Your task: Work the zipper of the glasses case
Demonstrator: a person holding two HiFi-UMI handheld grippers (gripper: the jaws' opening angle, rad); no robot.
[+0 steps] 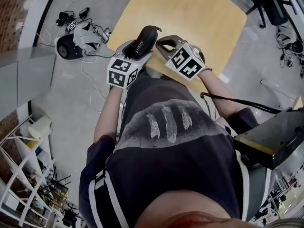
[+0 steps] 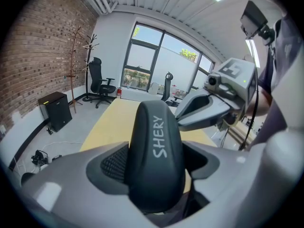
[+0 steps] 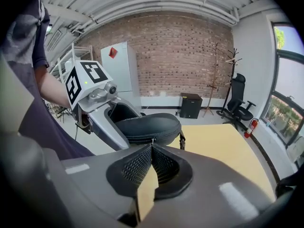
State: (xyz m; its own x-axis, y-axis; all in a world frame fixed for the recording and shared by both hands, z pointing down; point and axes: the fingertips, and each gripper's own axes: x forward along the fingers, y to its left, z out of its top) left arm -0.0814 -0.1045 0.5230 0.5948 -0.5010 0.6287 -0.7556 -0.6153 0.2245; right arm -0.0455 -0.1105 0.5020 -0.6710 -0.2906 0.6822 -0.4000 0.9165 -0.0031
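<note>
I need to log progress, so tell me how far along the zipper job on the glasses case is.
Done: the case is up off the table, clamped in the left gripper. In hand: the right gripper is shut at the pull and seems to pinch it. Left: the zipper looks closed along the side in view, so the pulling itself is not yet begun.

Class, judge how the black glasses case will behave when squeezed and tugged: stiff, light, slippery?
Probably stiff: the glasses case shows no dent in the jaws of the left hand-held gripper. Likely light, held up by one end. Its smooth shell might slip under a tug.
</note>
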